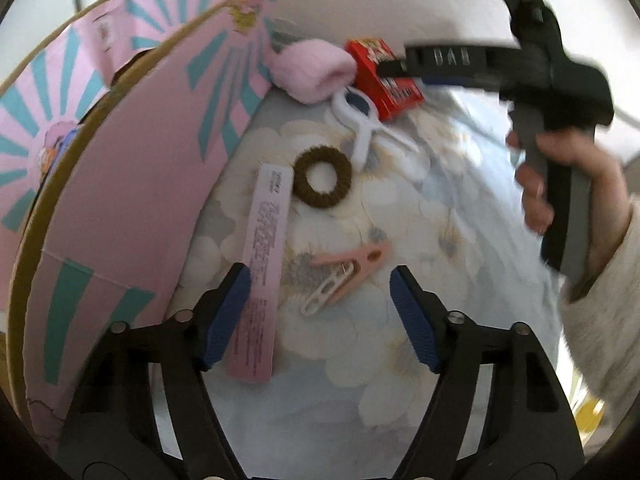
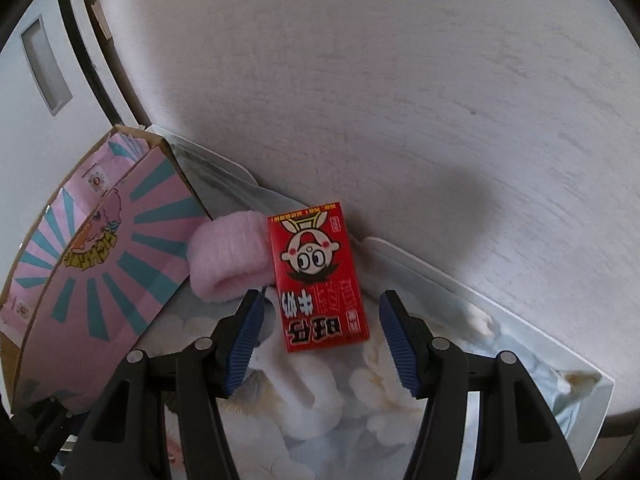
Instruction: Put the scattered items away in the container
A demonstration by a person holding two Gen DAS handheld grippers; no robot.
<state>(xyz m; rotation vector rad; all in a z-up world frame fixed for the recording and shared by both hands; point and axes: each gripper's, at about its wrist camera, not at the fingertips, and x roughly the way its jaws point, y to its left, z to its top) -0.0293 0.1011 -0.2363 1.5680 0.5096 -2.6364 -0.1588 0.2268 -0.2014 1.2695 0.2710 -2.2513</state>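
Several small items lie on a floral cloth (image 1: 400, 360) beside a pink and teal cardboard box (image 1: 132, 200) (image 2: 100, 280). My left gripper (image 1: 320, 276) is open above a pink clothespin (image 1: 352, 264) and a small white clip (image 1: 320, 298). A long pink packet (image 1: 264, 264) lies by its left finger. Farther off are a brown hair tie (image 1: 304, 192), a white clip (image 1: 360, 120), a fluffy pink band (image 1: 312, 70) (image 2: 228, 264) and a red carton (image 1: 400, 96) (image 2: 316, 272). My right gripper (image 2: 322, 300) (image 1: 400, 68) is open over the red carton, with gaps on both sides.
A person's hand (image 1: 568, 176) in a pale fuzzy sleeve (image 1: 600, 288) holds the right gripper at the right. A pale wall (image 2: 400, 100) rises just behind the carton and band. The cardboard box stands tall along the left side.
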